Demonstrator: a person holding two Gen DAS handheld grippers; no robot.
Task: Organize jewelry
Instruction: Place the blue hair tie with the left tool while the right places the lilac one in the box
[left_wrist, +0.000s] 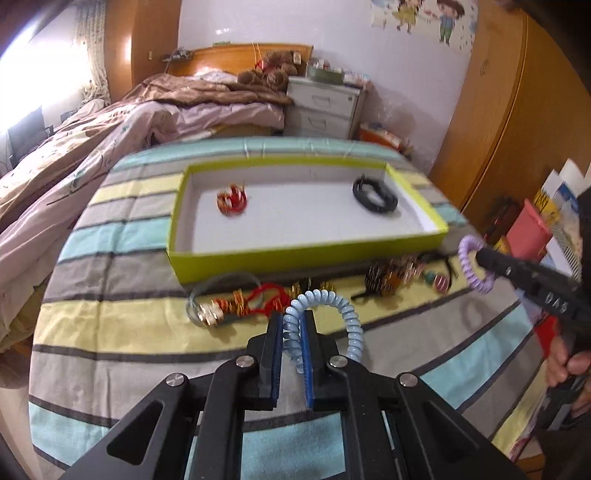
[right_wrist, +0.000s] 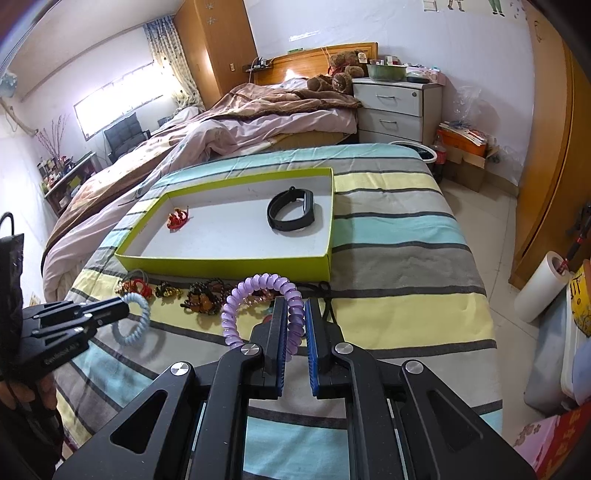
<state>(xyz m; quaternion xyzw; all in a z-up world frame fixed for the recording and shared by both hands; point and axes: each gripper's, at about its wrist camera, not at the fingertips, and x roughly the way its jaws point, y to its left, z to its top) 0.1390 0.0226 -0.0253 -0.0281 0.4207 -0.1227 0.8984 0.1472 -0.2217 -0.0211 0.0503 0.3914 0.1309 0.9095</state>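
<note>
My left gripper (left_wrist: 293, 319) is shut on a light blue spiral coil band (left_wrist: 351, 314), held above the striped cloth; it also shows in the right wrist view (right_wrist: 135, 321). My right gripper (right_wrist: 294, 306) is shut on a purple spiral coil band (right_wrist: 251, 291), also seen in the left wrist view (left_wrist: 471, 266). Beyond both stands a lime-green shallow box (left_wrist: 295, 258) with a white floor. In it lie a red-and-gold bracelet (left_wrist: 232, 201) at the left and a black wristband (left_wrist: 375, 194) at the right.
Several loose pieces lie on the striped cloth in front of the box: red cord and gold beads (left_wrist: 251, 304), a dark beaded cluster (left_wrist: 388, 278). An unmade bed (right_wrist: 236, 122) lies beyond, drawers (right_wrist: 395, 107) behind, a wardrobe (right_wrist: 550, 166) and floor clutter at right.
</note>
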